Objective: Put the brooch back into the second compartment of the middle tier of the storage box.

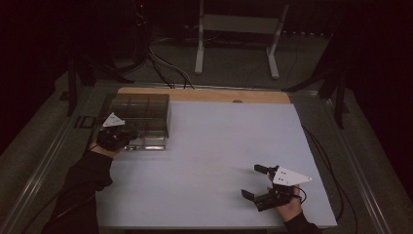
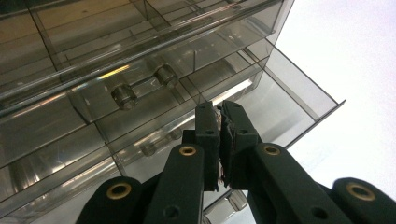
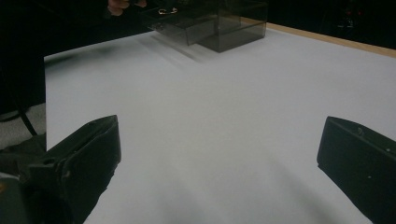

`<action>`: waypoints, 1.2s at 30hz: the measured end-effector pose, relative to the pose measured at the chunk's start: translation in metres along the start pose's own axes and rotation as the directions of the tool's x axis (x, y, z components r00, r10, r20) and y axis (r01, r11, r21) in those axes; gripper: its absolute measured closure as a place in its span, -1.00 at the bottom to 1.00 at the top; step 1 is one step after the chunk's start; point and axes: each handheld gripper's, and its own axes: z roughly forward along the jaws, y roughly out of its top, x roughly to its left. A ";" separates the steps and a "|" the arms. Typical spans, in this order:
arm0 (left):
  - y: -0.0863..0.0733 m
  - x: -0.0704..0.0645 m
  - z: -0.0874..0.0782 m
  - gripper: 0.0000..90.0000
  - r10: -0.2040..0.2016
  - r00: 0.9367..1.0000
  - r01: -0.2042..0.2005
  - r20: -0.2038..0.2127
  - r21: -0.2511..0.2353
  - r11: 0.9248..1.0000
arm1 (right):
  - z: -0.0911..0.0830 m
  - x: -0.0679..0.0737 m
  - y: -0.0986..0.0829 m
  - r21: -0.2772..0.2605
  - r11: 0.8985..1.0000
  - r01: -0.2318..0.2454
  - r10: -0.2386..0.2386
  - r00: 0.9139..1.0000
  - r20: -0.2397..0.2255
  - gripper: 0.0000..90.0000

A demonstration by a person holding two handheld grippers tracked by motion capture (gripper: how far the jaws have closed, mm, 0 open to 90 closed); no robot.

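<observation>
While the smoky plastic drawer cabinet (image 1: 141, 113) sits at the far left of the white table (image 1: 219, 161), we judge the drawer work to be midway: a lower drawer (image 2: 275, 100) stands pulled out toward the near side, and in the left gripper view it looks bare inside. The left gripper (image 2: 219, 140) hovers right at that drawer front, its jaws pressed almost together with at most a sliver between them. We cannot tell whether they pinch the drawer's rim or a knob, because the jaw tips cover that spot. Two round knobs (image 2: 123, 96) on the closed drawer above are plain to see. If the aim is to open the drawer, that part seems done; filling or closing it would be left. Further right, the table is bare through the middle. At the near right, the right gripper (image 1: 260, 183) rests low with its jaws spread wide, holding nothing. The room is dim, the cabinet walls reflect heavily, and the other compartments are hard to read.
</observation>
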 end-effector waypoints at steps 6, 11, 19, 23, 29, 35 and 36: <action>0.000 0.003 0.004 0.93 -0.006 1.000 0.006 -0.007 0.001 1.000 | 0.000 0.000 0.000 0.000 1.000 0.000 0.000 1.000 0.000 -1.00; -0.001 0.002 0.006 0.93 -0.009 1.000 0.009 -0.008 0.000 1.000 | 0.000 0.000 0.000 0.007 1.000 -0.001 0.001 1.000 -0.001 -1.00; 0.001 0.002 0.003 0.77 -0.032 0.999 0.031 -0.033 -0.024 0.999 | 0.000 0.000 0.000 0.004 1.000 0.000 0.000 1.000 0.000 -1.00; 0.000 0.002 -0.002 0.47 -0.052 0.998 0.051 -0.024 -0.038 0.998 | 0.000 0.000 0.000 0.006 1.000 0.002 -0.002 1.000 0.001 -1.00; -0.002 0.000 -0.010 0.18 -0.077 0.997 0.077 0.005 -0.042 0.996 | 0.000 0.001 0.000 0.006 1.000 0.002 -0.002 1.000 -0.001 -1.00; -0.001 -0.005 -0.019 -0.03 -0.079 0.996 0.082 0.041 -0.058 0.995 | 0.001 0.000 0.000 0.009 1.000 0.001 -0.001 1.000 0.002 -1.00; 0.000 -0.006 -0.021 -0.15 -0.081 0.996 0.084 0.047 -0.063 0.994 | 0.001 0.001 0.000 0.004 1.000 0.001 -0.001 1.000 0.002 -1.00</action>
